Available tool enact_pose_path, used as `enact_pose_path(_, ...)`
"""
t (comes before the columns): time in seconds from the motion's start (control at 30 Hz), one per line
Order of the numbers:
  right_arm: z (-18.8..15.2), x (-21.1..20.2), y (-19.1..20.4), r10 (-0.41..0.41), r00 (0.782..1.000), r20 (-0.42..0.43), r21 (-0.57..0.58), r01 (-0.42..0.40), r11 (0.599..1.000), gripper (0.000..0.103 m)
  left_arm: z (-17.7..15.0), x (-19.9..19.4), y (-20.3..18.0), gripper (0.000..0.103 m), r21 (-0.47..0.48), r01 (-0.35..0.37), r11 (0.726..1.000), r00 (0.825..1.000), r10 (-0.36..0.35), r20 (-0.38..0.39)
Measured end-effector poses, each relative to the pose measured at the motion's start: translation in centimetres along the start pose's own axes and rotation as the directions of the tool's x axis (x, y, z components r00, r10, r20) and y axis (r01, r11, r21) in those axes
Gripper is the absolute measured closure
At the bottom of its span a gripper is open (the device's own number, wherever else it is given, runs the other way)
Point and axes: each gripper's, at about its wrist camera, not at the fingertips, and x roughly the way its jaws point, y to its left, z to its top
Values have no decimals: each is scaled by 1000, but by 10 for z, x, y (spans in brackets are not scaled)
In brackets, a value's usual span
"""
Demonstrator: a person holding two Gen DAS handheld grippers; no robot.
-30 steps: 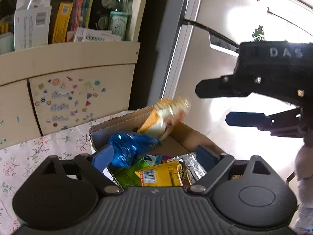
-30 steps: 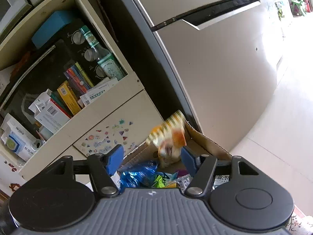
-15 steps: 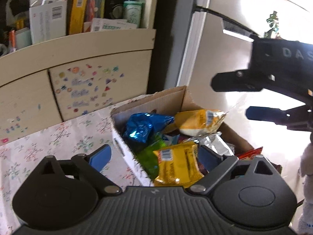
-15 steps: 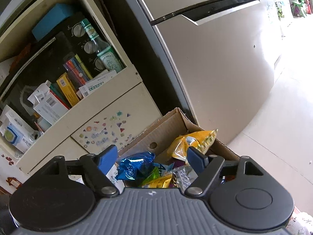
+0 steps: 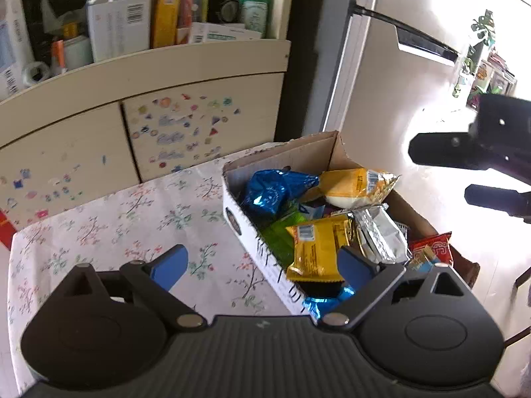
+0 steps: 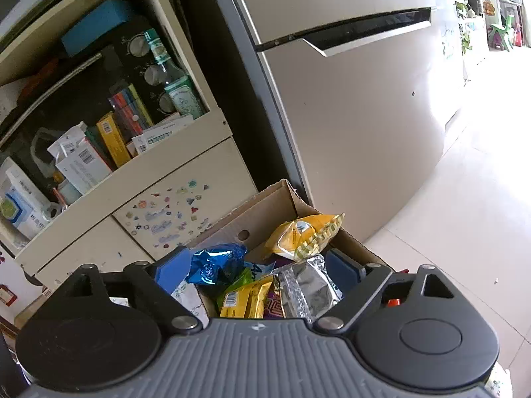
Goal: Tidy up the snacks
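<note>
A cardboard box (image 5: 303, 148) stands on the floral tablecloth (image 5: 132, 212) and holds several snack packs. A yellow and white chip bag (image 5: 356, 185) lies on top at the far end, also in the right wrist view (image 6: 307, 235). Beside it are a blue foil pack (image 5: 275, 190), a yellow pack (image 5: 315, 247), a silver pack (image 5: 381, 235) and a red pack (image 5: 431, 248). My left gripper (image 5: 262, 265) is open and empty over the box's near left wall. My right gripper (image 6: 257, 267) is open and empty above the box; it also shows in the left wrist view (image 5: 464, 172).
A cream cabinet (image 5: 199, 126) with stickers stands behind the table; its shelf holds boxes (image 5: 119, 23) and a bottle (image 6: 176, 89). A fridge (image 6: 348, 99) stands to the right of the box. The tiled floor (image 6: 464, 215) lies beyond the table edge.
The yellow chip bag fell from between my right fingers into the box and now lies there. Both grippers pulled back from the box, the left one drifting left over the tablecloth.
</note>
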Motion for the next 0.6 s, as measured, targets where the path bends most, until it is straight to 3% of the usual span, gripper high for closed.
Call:
enact_pose_path(0.3, -20, -18, -1, -64, 998, -21, -27, 64, 998, 6, -2, -33, 7, 3, -4, -42, 999, 998, 42, 40)
enact_pose_path(0.6, -38, -25, -11, -154, 985, -72, -57, 150, 987, 2, -10, -31, -2, 2, 6, -62, 998, 998, 62, -20)
